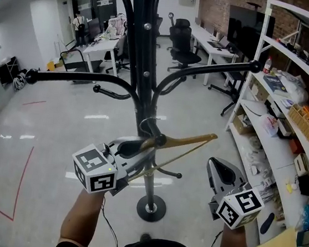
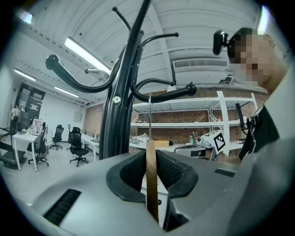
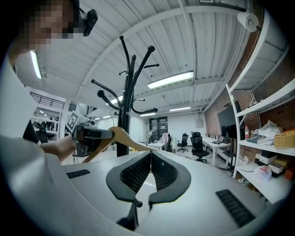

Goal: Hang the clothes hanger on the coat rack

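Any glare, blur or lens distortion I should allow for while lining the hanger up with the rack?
Head view: sharp, with light patches glaring on the floor, and the coat rack arms bowed by the wide lens. Left gripper view: dark fisheye corners, hanger slightly soft up close. Right gripper view: ceiling light blown out, hanger legible.

Open-plan office, white desks [image 1: 211, 45], black swivel chairs [image 1: 183, 37], stocked metal shelving [image 1: 307, 17], brick wall [image 1: 214, 4]

Open office with a glossy pale grey floor [image 1: 58, 136] marked by red tape lines [image 1: 23, 179]. White desks [image 1: 203, 41] and black swivel chairs [image 1: 183, 37] stand far off; white metal shelving [image 1: 307, 18] lines a red brick wall [image 1: 216, 5].
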Demonstrator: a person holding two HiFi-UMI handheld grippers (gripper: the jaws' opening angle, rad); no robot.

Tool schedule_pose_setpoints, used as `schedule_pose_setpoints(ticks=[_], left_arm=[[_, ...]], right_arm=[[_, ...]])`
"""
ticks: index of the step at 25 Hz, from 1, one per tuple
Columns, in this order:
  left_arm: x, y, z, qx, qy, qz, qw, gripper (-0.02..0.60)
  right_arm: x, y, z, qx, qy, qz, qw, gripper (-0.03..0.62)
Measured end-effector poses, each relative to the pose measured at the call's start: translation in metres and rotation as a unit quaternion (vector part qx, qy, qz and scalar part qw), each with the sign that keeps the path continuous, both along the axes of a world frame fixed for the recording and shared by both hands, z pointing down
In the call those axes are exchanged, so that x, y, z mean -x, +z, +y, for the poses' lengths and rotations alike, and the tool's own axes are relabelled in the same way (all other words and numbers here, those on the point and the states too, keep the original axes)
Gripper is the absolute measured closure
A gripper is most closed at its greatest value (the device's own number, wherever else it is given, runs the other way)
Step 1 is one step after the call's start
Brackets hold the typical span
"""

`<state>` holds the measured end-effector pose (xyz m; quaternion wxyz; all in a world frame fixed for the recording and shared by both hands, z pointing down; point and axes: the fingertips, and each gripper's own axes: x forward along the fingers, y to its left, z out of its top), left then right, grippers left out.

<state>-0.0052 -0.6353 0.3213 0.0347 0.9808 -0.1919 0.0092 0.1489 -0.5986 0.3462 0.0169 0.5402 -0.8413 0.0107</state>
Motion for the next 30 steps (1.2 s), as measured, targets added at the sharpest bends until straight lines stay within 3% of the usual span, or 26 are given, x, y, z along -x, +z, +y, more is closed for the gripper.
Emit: schedule_pose_setpoints(ticks=[10,21,27,30], left_arm=[[0.001,-0.002,-0.004,-0.047,-0.031,0.007,0.9984,0.528],[0.006,0.0,-0.004,-0.084,-0.038,0.015,0.9956,0.526],[0.013,-0.005,-0.004,-0.133,-0.079,-0.006,0.9879,0.515],[0.018,-0.007,-0.005,-0.135,-0.092,-0.006,0.9866,0.509]], right_arm=[[-0.005,0.001,0.006,0.003,-0.001,0.006,1.0,0.588],[-0.005,-0.002,0.01,0.0,-0.009,0.02,1.0,0.588],[-0.009,-0.002,0.014,0.0,-0.007,0.019,1.0,0.588],[-0.01,-0.003,0.016,-0.003,-0.007,0.017,1.0,0.588]])
